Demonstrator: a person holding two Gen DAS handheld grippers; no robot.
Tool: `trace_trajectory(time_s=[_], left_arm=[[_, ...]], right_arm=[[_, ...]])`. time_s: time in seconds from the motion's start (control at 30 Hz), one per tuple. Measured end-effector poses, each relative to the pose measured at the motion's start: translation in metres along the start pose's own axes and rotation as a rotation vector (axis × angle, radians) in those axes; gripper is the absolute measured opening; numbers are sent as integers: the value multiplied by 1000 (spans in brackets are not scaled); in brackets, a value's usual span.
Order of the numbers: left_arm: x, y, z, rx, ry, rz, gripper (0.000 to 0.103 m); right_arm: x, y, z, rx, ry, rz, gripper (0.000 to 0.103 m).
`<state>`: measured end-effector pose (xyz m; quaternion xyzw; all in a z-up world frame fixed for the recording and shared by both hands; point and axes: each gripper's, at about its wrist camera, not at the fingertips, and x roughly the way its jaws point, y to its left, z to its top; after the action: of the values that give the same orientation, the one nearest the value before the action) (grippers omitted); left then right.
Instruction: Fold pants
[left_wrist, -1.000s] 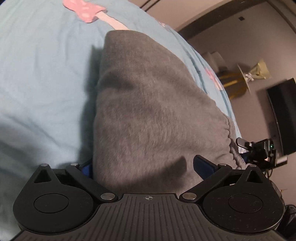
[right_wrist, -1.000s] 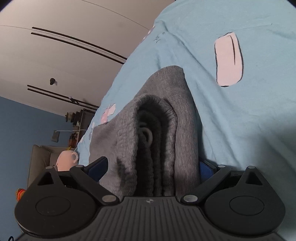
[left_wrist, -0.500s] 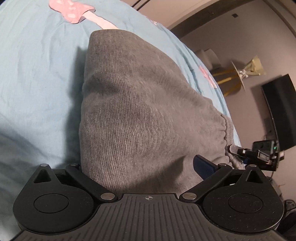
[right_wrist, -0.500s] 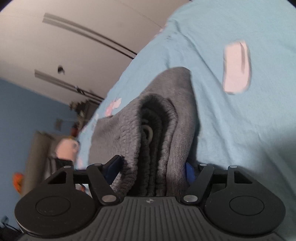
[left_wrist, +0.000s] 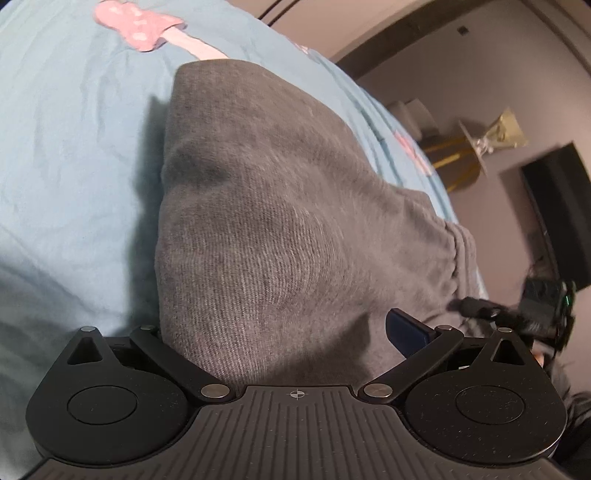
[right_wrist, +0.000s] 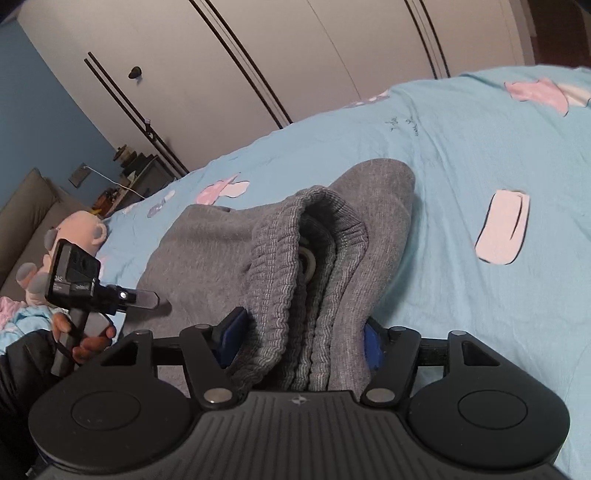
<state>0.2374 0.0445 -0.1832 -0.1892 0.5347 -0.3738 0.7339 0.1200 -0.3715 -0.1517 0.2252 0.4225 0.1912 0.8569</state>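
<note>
Grey knit pants (left_wrist: 280, 221) lie folded on a light blue bed sheet (left_wrist: 66, 155). In the left wrist view the cloth fills the gap between my left gripper's (left_wrist: 280, 332) wide-set fingers; only the right blue pad (left_wrist: 406, 328) shows, and whether the jaws clamp cannot be told. In the right wrist view my right gripper (right_wrist: 299, 339) is shut on the stacked ribbed waistband layers of the pants (right_wrist: 314, 258), blue pads pressed on both sides. The left gripper also shows in the right wrist view (right_wrist: 92, 288), held in a hand at the pants' left edge.
The sheet has pink printed patches (right_wrist: 502, 229). A plush toy (right_wrist: 81, 229) lies at the bed's far left. White wardrobe doors (right_wrist: 295, 55) stand behind the bed. A dark screen (left_wrist: 561, 214) and a gold-legged stand (left_wrist: 480, 147) are beside the bed.
The right gripper has swung and levelled out with the waistband held, so the room and left gripper came into its view. The left view has shifted only slightly.
</note>
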Motion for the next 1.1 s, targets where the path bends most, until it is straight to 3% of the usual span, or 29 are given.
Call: trace_trajectory(time_s=[0.1,0.17,0.23,0.27,0.3,0.33,0.4,0.47,0.53,0.6,0.77,0.87,1.0,1.03,1.1], left_arm=[[3,-6,3,51,22,27,103],[5,-4,6,22,19,22,103],[5,-3,10,-52,4,34,103],[3,-6,10,-64,-10,56,95],[2,-16,9,-7,-22,103,85],[1,-27,6,81,-28,142,66],[0,-44,3,164,-50,188,60],[-4,-48,5,156,-58,210,44],[-15,-46,10,119,-85,176,37],[-23,-50,17,106,-105,152,35],[-33,-76,31,183,-167,151,33],[-42,-86,54,208,-238,173,32],[-50,-79,94,198,-340,191,33],[-50,-77,101,192,-358,199,35],[-48,-65,114,174,-375,238,53]], right_arm=[[20,-37,1,167,35,133,90],[28,-54,1,286,4,185,92],[27,-53,6,313,-33,186,89],[26,-48,6,291,-39,153,73],[26,-40,7,241,-38,103,65],[24,-31,7,197,-43,69,64],[16,-20,7,174,-59,46,58],[9,-10,9,152,-85,46,56],[4,3,14,134,-100,42,55],[2,20,22,103,-109,36,54],[1,54,50,23,-126,33,53],[3,65,69,-2,-143,22,53],[8,61,106,3,-230,27,53],[11,59,116,12,-254,31,52],[18,44,133,53,-291,40,53]])
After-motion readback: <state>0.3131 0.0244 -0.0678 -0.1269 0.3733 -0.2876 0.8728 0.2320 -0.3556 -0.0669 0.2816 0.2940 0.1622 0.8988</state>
